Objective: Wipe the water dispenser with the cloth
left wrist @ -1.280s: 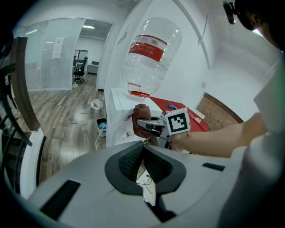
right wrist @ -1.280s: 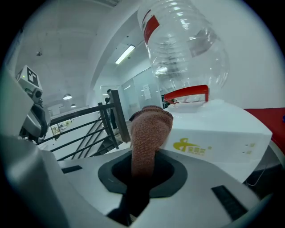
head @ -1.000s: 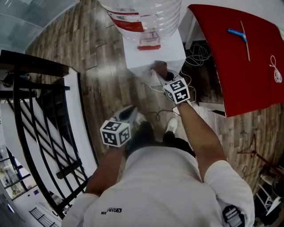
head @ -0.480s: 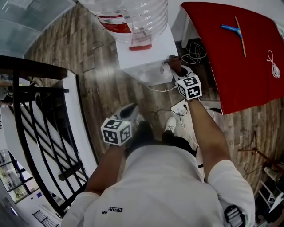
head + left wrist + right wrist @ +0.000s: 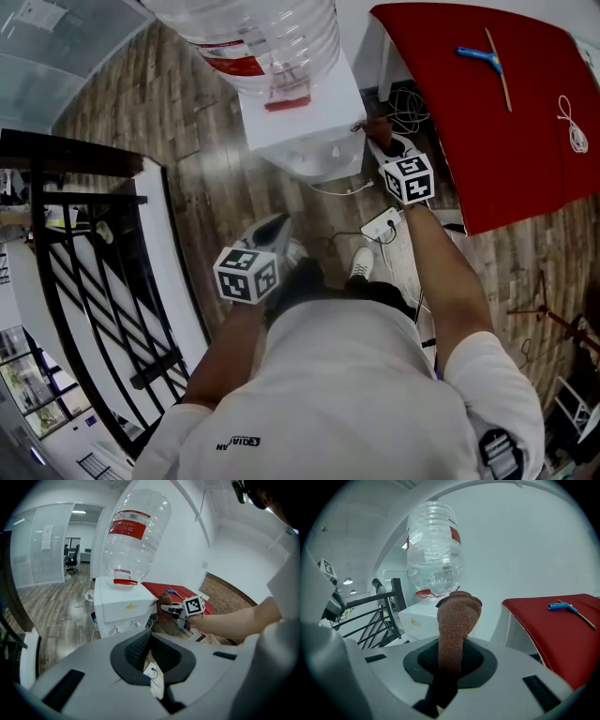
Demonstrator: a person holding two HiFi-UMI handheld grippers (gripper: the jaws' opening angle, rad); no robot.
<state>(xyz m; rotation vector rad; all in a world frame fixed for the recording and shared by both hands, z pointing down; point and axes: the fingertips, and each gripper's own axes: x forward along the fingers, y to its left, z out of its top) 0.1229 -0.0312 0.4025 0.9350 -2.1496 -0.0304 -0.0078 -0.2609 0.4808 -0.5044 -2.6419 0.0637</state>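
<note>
Right gripper [image 5: 377,134] is clamped on the brown cloth [image 5: 378,124]; in the right gripper view the cloth [image 5: 458,616] stands upright out of the closed jaws, its rounded top free. In the head view the cloth sits at the right front corner of the white dispenser [image 5: 314,112], just beside its side wall; contact cannot be confirmed. The left gripper view places the cloth [image 5: 164,610] against that same side, below the top edge. The clear bottle [image 5: 258,33] with a red label stands inverted on the dispenser. Left gripper [image 5: 275,230] is held low and close to the person's body, well apart from the dispenser, pointing towards it; its jaws are together with nothing gripped, only a small white tag [image 5: 153,674] lying at their base. A red table [image 5: 487,141] stands to the right of the dispenser, with a blue-headed tool [image 5: 485,55] lying on it. Cables [image 5: 409,110] lie on the floor between dispenser and table. A black railing [image 5: 84,272] runs along the left
</note>
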